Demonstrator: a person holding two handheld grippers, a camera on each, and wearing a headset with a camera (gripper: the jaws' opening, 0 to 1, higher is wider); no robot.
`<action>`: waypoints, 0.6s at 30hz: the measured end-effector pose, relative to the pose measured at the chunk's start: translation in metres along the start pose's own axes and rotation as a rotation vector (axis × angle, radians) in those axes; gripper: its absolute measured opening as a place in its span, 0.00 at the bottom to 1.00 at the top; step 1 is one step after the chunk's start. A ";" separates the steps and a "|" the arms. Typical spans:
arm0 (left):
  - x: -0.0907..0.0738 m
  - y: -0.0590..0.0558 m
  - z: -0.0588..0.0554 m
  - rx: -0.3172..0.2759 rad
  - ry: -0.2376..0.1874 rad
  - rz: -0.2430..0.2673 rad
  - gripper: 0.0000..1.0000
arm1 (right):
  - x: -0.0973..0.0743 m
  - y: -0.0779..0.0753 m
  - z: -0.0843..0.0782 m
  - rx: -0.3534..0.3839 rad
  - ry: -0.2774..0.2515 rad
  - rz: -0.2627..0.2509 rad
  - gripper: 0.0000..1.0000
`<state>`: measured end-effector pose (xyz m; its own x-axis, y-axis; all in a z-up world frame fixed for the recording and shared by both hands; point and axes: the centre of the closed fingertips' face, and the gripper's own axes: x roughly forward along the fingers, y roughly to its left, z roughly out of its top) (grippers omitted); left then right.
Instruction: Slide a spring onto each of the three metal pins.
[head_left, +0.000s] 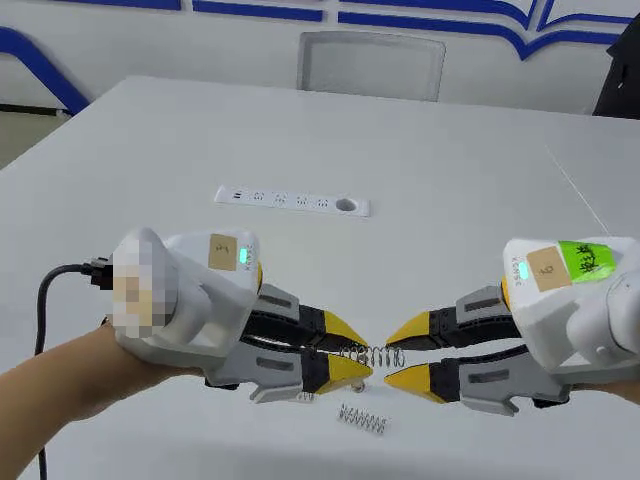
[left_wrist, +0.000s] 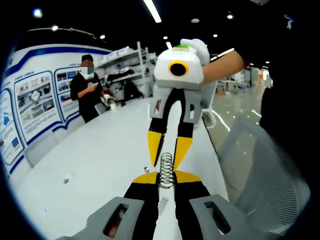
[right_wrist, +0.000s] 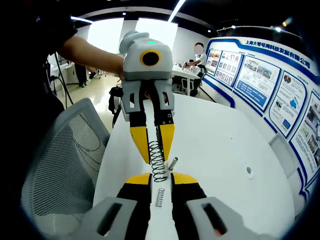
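My left gripper (head_left: 352, 350) and right gripper (head_left: 400, 357) face each other tip to tip above the white table (head_left: 420, 180). A small metal spring (head_left: 375, 355) spans the gap between them. In the left gripper view the spring (left_wrist: 166, 170) sits between my left gripper's (left_wrist: 166, 178) yellow tips, which are shut on it. In the right gripper view a short metal pin (right_wrist: 172, 164) sticks out slanted from my right gripper (right_wrist: 161, 178), whose tips are closed on its base beside the spring (right_wrist: 157, 160). A second spring (head_left: 362, 419) lies on the table below.
A white power strip (head_left: 292, 200) lies mid-table. A grey mesh chair (head_left: 370, 62) stands at the far edge. A black cable (head_left: 45, 290) hangs off the left gripper. A person (left_wrist: 87, 90) stands in the background by the wall.
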<state>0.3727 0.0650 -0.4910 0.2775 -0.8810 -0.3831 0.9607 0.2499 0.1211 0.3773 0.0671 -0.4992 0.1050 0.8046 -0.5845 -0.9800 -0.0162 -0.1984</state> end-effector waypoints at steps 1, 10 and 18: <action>0.000 0.000 0.000 0.001 0.000 0.001 0.10 | 0.001 0.003 0.000 0.004 0.007 0.018 0.12; 0.001 -0.004 -0.004 0.019 0.026 -0.007 0.10 | 0.000 0.007 0.004 0.022 0.012 0.045 0.11; -0.002 0.001 -0.005 0.028 0.029 0.012 0.10 | -0.003 0.003 0.020 0.037 -0.034 0.040 0.11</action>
<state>0.3734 0.0692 -0.4943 0.2893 -0.8662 -0.4074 0.9568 0.2485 0.1511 0.3710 0.0766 -0.4826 0.0603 0.8232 -0.5646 -0.9890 -0.0273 -0.1455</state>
